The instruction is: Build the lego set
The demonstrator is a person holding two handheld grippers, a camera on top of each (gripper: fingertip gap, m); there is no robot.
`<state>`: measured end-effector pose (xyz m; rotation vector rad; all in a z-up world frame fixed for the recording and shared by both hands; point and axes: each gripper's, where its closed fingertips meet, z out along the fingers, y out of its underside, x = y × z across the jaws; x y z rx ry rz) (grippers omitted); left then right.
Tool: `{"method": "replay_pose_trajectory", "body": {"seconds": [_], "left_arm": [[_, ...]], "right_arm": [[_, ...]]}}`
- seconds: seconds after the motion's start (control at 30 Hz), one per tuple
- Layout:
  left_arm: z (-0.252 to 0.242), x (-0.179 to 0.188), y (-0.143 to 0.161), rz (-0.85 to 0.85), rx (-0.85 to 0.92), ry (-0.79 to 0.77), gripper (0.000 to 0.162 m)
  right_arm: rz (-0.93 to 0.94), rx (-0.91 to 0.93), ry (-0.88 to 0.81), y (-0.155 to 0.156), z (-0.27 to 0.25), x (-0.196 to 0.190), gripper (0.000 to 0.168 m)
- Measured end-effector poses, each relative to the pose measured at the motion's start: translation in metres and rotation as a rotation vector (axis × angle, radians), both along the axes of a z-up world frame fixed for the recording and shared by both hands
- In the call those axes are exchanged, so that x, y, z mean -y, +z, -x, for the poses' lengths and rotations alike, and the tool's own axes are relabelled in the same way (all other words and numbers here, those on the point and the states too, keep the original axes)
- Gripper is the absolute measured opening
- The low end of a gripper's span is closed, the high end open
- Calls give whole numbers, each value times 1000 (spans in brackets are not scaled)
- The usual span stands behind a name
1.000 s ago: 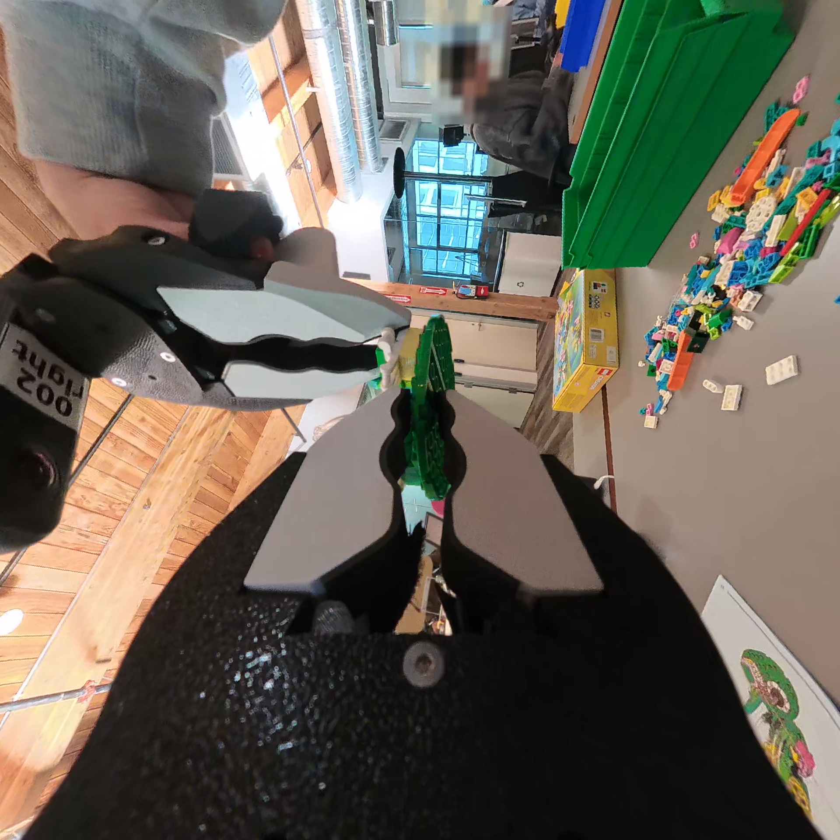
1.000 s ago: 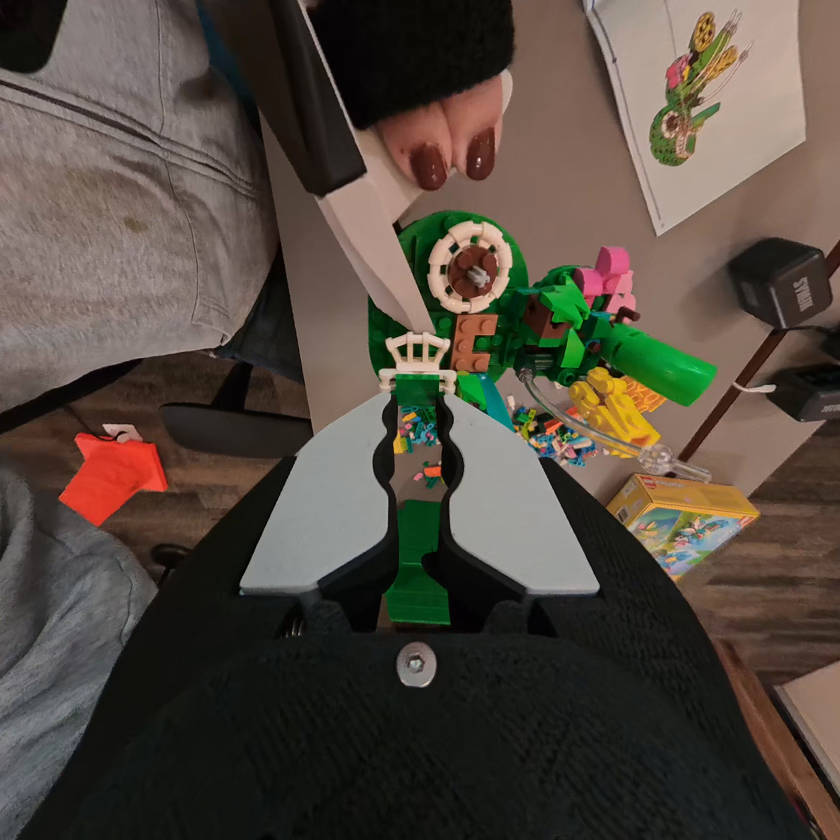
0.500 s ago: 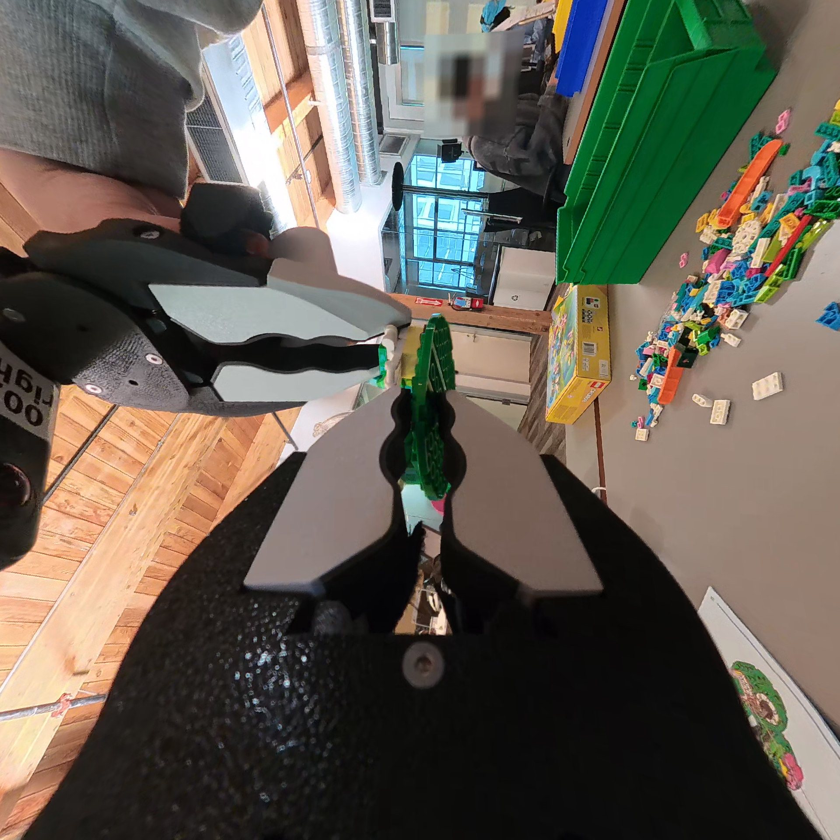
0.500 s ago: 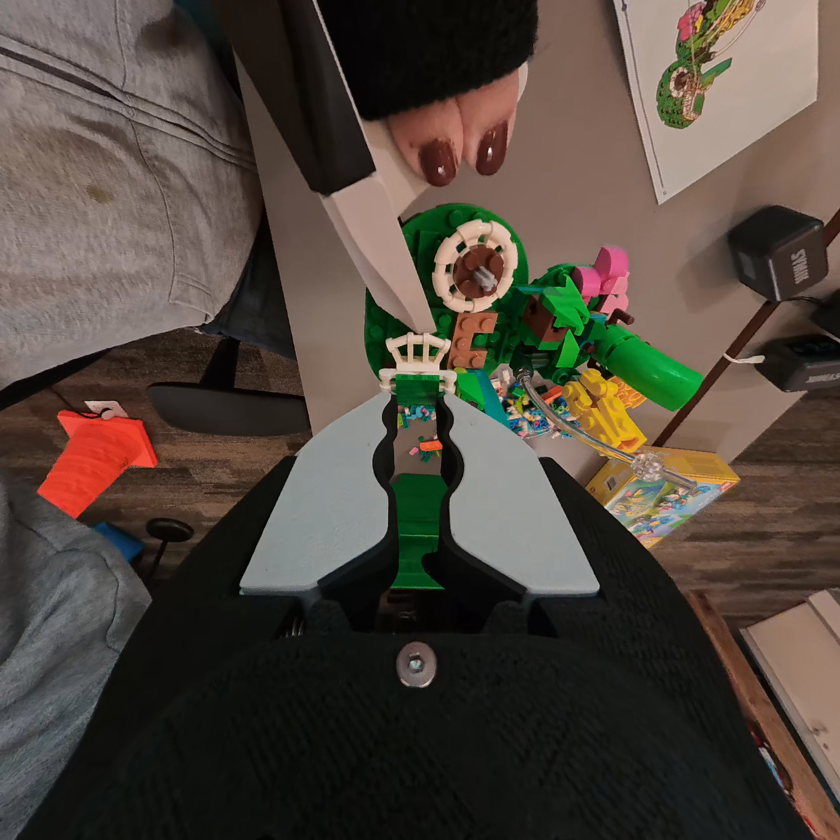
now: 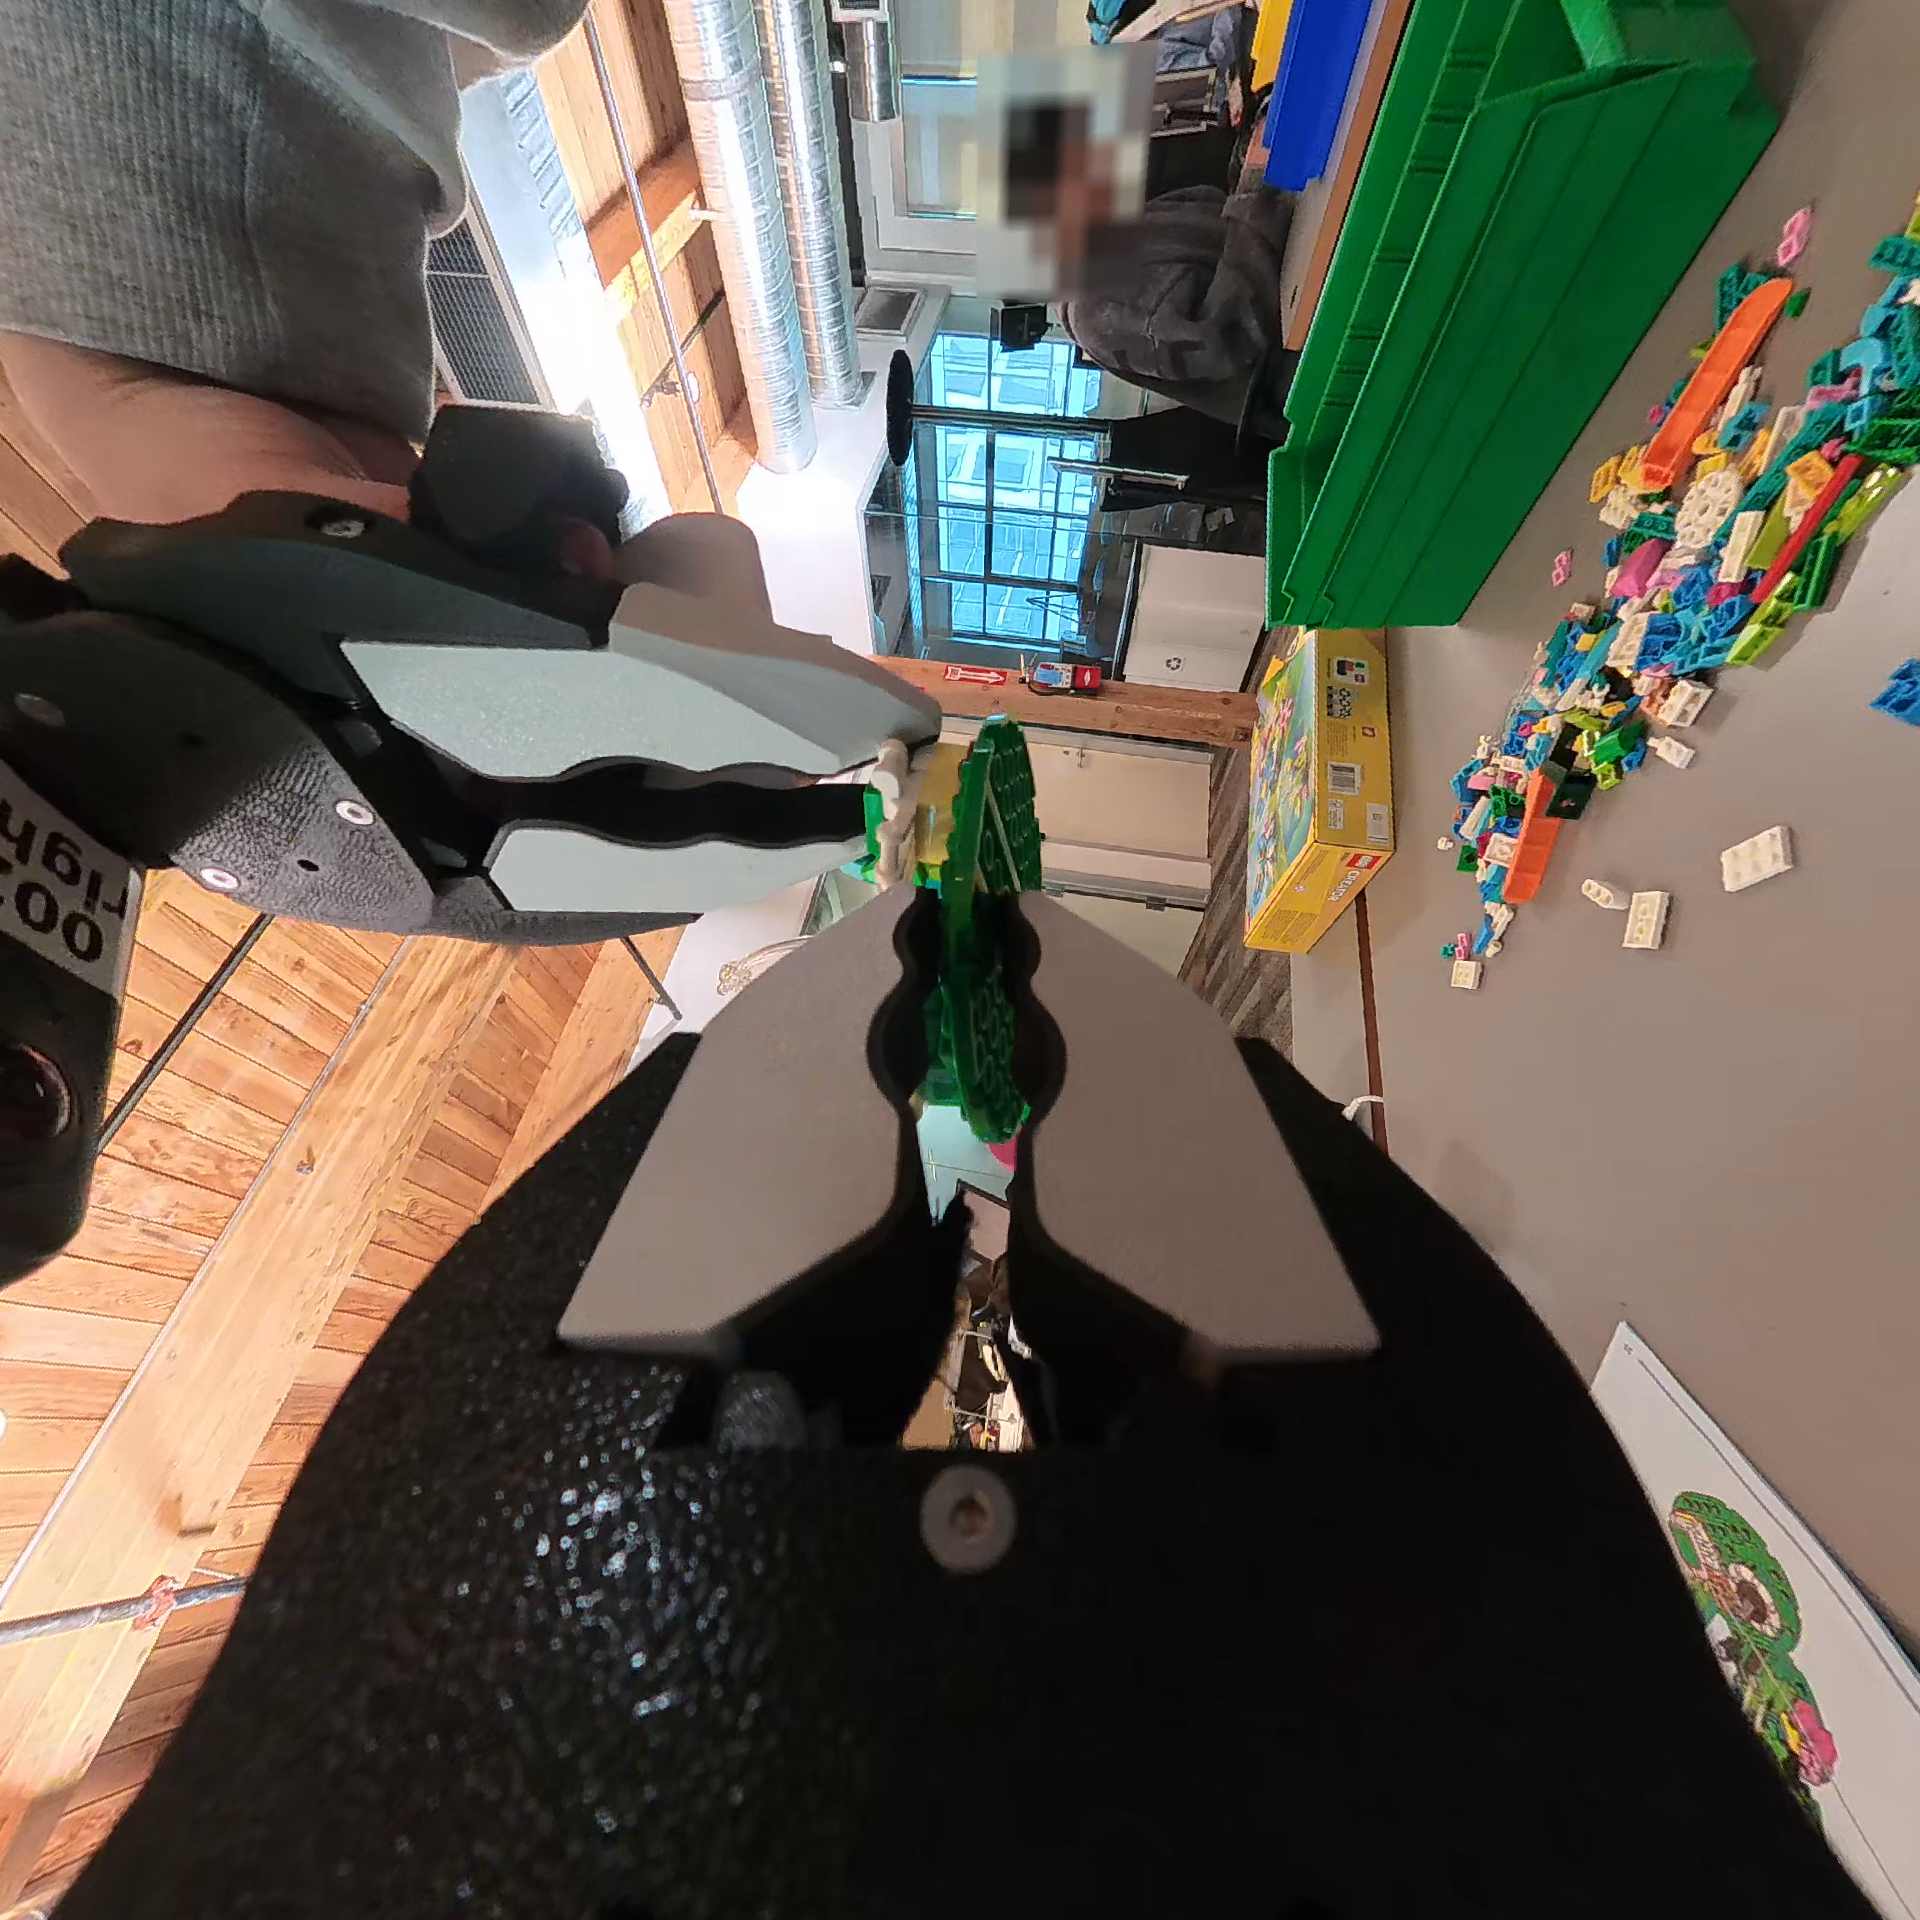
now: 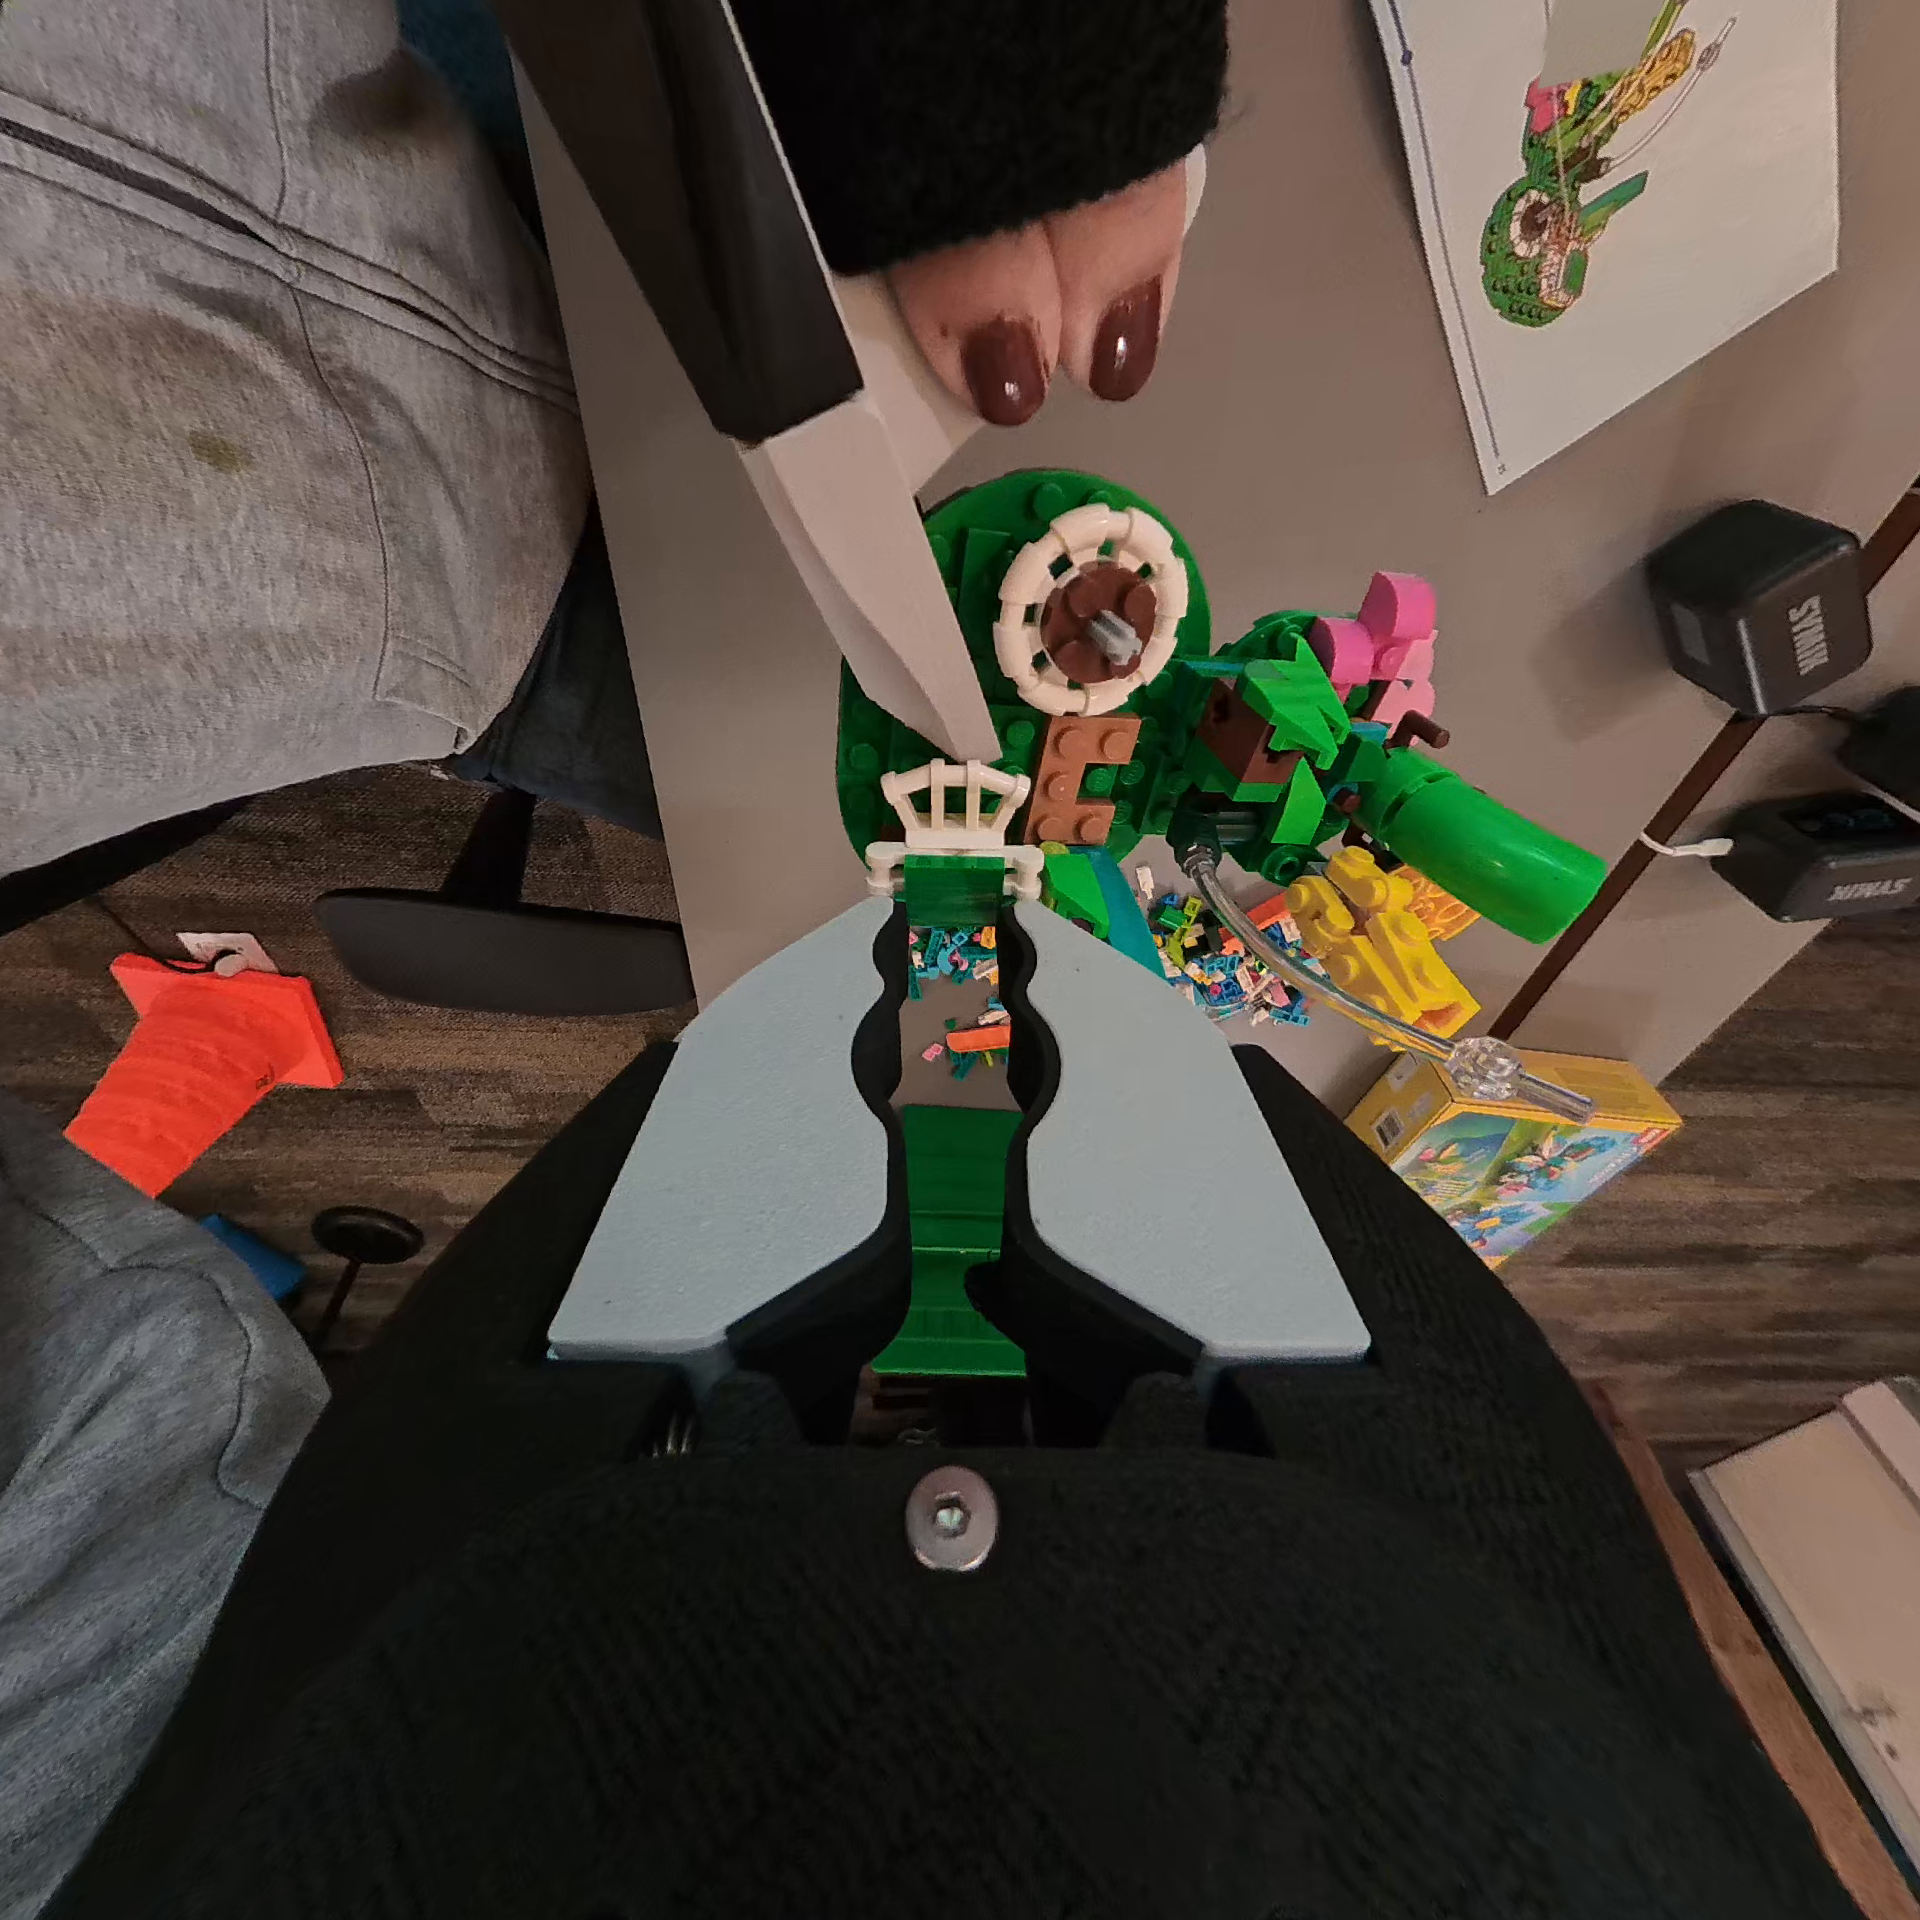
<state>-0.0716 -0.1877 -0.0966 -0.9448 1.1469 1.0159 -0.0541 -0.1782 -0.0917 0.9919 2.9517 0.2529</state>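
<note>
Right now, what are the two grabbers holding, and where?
Left gripper pinches the green round plate of the model by its edge. Right gripper pinches a small green piece carrying a white fence.

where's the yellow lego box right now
In the left wrist view the yellow lego box sits at the table's edge, right of centre, below the green bins and left of the loose brick pile.

Pale grey tongs, black housing, apparently knitted black cuff
</note>
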Motion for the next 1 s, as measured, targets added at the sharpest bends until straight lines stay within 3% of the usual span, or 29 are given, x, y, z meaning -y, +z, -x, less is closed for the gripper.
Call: {"method": "replay_pose_trajectory", "body": {"seconds": [0.03, 1.0], "left_arm": [[0, 0, 0, 0, -1, 2, 11], [4, -6, -5, 12, -12, 33, 11]], "right_arm": [[-4, 0, -2, 0, 0, 0, 15], [-29, 13, -25, -4, 3, -3, 16]]}}
